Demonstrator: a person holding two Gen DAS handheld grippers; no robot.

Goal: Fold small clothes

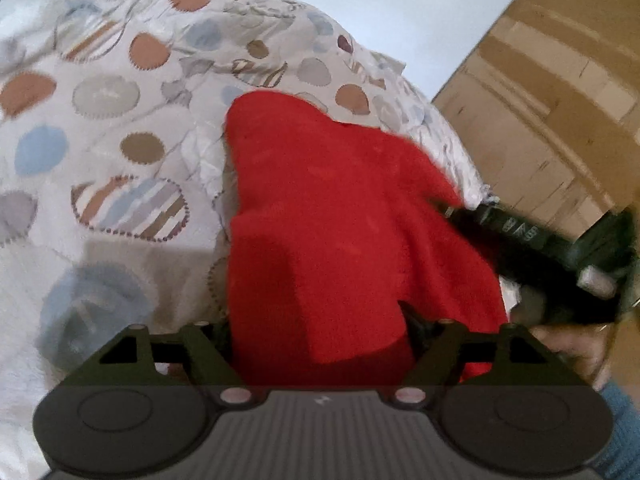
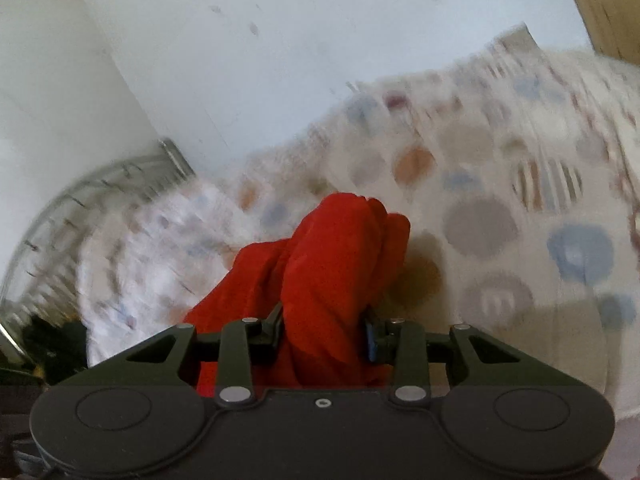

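A red garment (image 1: pixel 340 208) hangs bunched over the patterned bedspread (image 1: pixel 120 120). In the left wrist view it fills the whole gap of my left gripper (image 1: pixel 316 332), whose jaws stand wide and press on a thick fold; the fingertips are hidden under the cloth. My right gripper (image 1: pixel 446 210) reaches in from the right and bites the garment's far right edge. In the right wrist view the red garment (image 2: pixel 340 248) is a narrower bunch, and my right gripper (image 2: pixel 326 328) is shut on it, with a finger on each side.
The bedspread (image 2: pixel 500 200) with coloured circles covers the bed and rises against a white wall (image 2: pixel 280 60). A wire rack (image 2: pixel 80 200) stands at the bed's left. Brown wooden furniture (image 1: pixel 552 100) stands to the right. A hand (image 1: pixel 568 344) grips the right tool.
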